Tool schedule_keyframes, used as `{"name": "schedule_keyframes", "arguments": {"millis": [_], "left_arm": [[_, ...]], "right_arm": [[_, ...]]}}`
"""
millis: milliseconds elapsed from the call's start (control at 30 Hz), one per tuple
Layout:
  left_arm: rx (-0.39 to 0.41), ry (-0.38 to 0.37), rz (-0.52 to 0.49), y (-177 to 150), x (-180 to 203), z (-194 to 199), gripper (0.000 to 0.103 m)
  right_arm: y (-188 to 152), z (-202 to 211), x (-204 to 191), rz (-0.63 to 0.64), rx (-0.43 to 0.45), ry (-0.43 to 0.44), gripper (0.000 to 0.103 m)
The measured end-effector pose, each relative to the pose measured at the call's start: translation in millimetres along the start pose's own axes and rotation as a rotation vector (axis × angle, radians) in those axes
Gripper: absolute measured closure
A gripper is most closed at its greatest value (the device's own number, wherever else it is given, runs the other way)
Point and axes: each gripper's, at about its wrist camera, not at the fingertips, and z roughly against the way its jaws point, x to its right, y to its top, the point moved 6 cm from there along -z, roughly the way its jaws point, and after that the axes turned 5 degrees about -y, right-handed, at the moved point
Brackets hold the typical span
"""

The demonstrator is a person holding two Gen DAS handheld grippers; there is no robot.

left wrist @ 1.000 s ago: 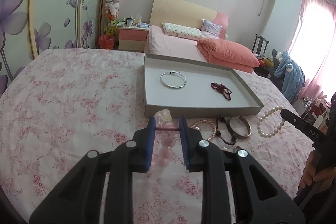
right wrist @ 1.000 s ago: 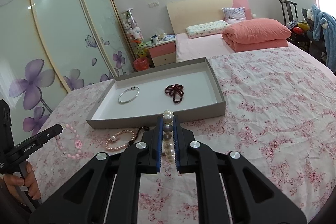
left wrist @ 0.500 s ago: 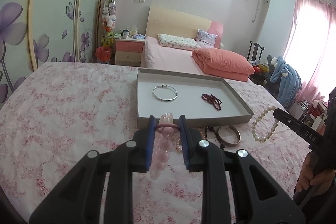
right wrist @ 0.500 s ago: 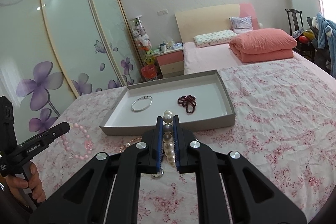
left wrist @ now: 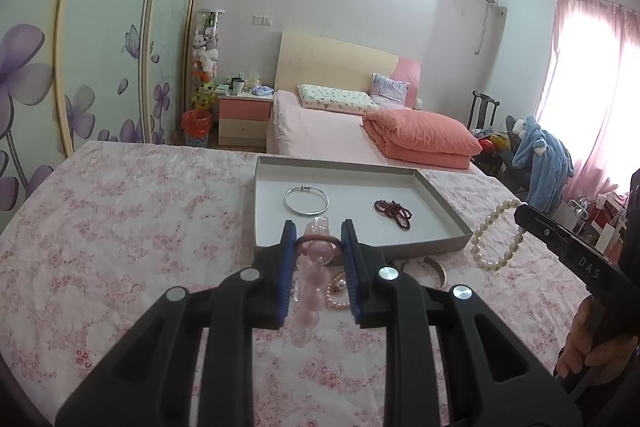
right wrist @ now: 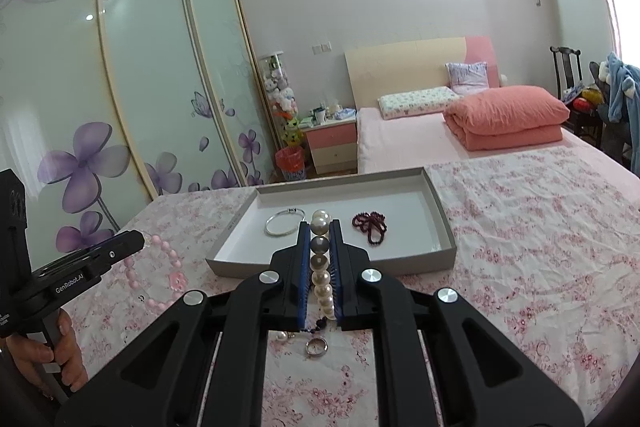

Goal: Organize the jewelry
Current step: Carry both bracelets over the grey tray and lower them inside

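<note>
The tray (left wrist: pixel 440 205) lies straight ahead of both hand-held grippers: the left (left wrist: pixel 318 241) is clamped on pink beads (left wrist: pixel 310 291), the right (right wrist: pixel 320 239) on pearls (right wrist: pixel 322 269), equally near.

The right claw (right wrist: pixel 319 227) is clamped on a pearl bracelet (right wrist: pixel 321 263), whose beads run up between its blue pads. Just beyond the claw lies a grey tray (right wrist: pixel 440 215) holding a silver bangle (right wrist: pixel 284 223) and dark red beads (right wrist: pixel 370 223). To its left, the left claw (right wrist: pixel 132 241) holds a pink bead bracelet (right wrist: pixel 168 275) above the flowered bedspread (right wrist: pixel 540 247).
</note>
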Motion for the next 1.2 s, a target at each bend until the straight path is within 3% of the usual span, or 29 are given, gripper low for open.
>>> {"name": "schedule_keyframes", "arguments": {"millis": [400, 800, 1200], "left_arm": [[0.051, -0.009, -0.038, 10.9, 20.5, 7.2, 0.08], [0.143, 0.047, -0.125, 30.7, 40.5, 9.9, 0.08], [0.178, 0.108, -0.166, 60.1, 50.9, -24.4, 0.08]], "right_arm": [[8.2, 9.9, -7.5, 0.023, 0.071, -0.008, 0.093], [32.7, 17.5, -14.8, 0.085, 0.179, -0.041, 0.093], [56.0, -10.9, -10.7, 0.077, 0.22, -0.075, 0.093]]}}
